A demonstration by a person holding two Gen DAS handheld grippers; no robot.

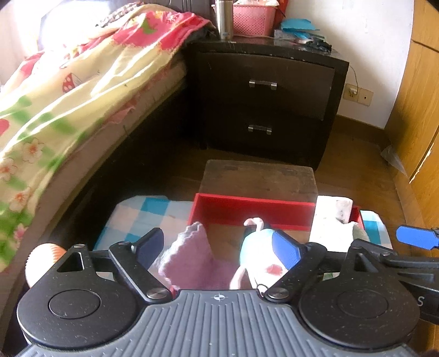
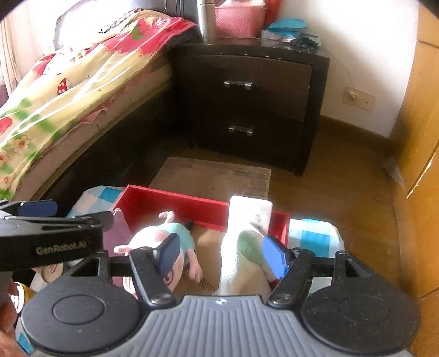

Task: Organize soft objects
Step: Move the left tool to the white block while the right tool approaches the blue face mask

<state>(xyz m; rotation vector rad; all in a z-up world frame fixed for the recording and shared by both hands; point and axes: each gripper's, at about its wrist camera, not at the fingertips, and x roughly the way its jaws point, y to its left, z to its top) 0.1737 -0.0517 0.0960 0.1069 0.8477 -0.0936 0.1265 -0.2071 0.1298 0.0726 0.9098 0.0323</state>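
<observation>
A red open box [image 1: 247, 211] [image 2: 175, 204] sits on a blue-and-white checked cloth [image 1: 142, 214] [image 2: 312, 236]. Inside lie a pink knitted cloth [image 1: 192, 258], a plush pig doll in a teal dress [image 1: 258, 247] [image 2: 164, 241], and a white and green soft toy [image 2: 247, 247] at the right end. My left gripper [image 1: 219, 250] is open above the pink cloth and the doll, holding nothing. My right gripper [image 2: 219, 252] is open above the doll and the white toy, holding nothing. Each gripper shows at the edge of the other's view.
A brown wooden stool [image 1: 258, 178] stands behind the box. A dark two-drawer nightstand [image 1: 263, 101] stands beyond it, with a steel flask [image 1: 223, 19] and pink basket [image 1: 252, 19] on top. A bed with a floral quilt [image 1: 68, 90] runs along the left. A wooden wardrobe [image 1: 419, 109] is at right.
</observation>
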